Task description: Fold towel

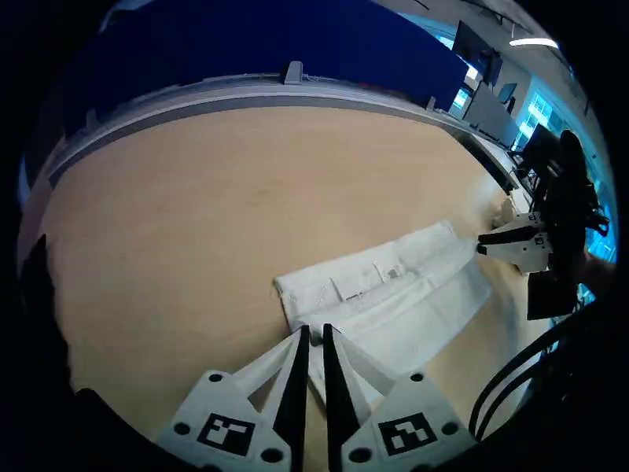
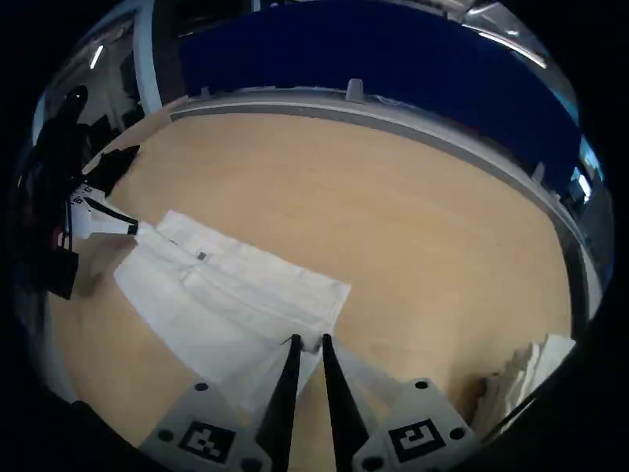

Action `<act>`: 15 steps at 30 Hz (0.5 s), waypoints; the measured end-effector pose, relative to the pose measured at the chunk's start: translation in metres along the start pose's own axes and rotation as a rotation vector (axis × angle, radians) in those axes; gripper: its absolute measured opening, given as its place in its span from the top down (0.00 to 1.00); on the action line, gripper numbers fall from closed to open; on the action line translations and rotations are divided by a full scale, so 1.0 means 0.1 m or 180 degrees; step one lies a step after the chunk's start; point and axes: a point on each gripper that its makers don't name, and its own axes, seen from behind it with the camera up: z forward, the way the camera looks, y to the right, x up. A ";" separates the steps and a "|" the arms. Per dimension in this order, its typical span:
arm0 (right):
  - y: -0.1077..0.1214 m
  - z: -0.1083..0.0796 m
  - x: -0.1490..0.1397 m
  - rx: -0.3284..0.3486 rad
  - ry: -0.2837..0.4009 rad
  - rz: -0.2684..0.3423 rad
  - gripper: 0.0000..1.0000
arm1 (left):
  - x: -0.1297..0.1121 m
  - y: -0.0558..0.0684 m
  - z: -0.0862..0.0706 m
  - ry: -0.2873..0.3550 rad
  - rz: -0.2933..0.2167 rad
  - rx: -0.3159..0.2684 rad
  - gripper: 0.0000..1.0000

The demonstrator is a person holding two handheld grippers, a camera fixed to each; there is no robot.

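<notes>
In the left gripper view, the left gripper (image 1: 314, 337) has its two fingers drawn almost together, with only a sliver between them. The near edge of the towel (image 1: 393, 299) runs into that sliver, so I judge it clamped on the cloth. The towel lies on the wooden table (image 1: 196, 220), already doubled lengthwise into a long white band with one layer lapped over the other. At its far end the right gripper (image 1: 480, 242) touches the end of the band with its fingers together. Holding both ends at once keeps the band stretched, so the layers should not slide when it is lifted.

In the right gripper view, the right gripper (image 2: 309, 342) also has its fingers nearly closed. A corner of the towel (image 2: 228, 283) sits at the tips, seemingly pinched between them (the nip itself is small and hard to read). The left gripper (image 2: 135, 228) meets the opposite end, its fingers closed there. The grips at the two short ends suit the likely next step, which is bringing one end over to the other to halve the length. A stack of folded cloths (image 2: 535, 362) sits at the table's edge, well apart from the towel, and is probably where finished ones go.
</notes>
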 end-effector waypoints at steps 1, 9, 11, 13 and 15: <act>0.01 0.01 0.01 -0.0015 0.0003 0.0001 0.76 | 0.01 -0.01 0.01 0.0011 0.0002 0.0011 0.85; 0.04 0.04 0.06 -0.0081 0.0032 0.0009 0.61 | 0.10 -0.08 0.03 0.0089 -0.0003 0.0090 0.70; 0.04 0.03 0.08 -0.0077 0.0050 0.0008 0.46 | 0.11 -0.09 0.02 0.0099 0.0002 0.0099 0.63; 0.05 0.02 0.10 -0.0083 0.0069 0.0012 0.30 | 0.12 -0.09 0.01 0.0111 0.0003 0.0096 0.50; 0.06 0.01 0.12 -0.0094 0.0090 0.0020 0.22 | 0.13 -0.08 0.00 0.0124 0.0000 0.0086 0.34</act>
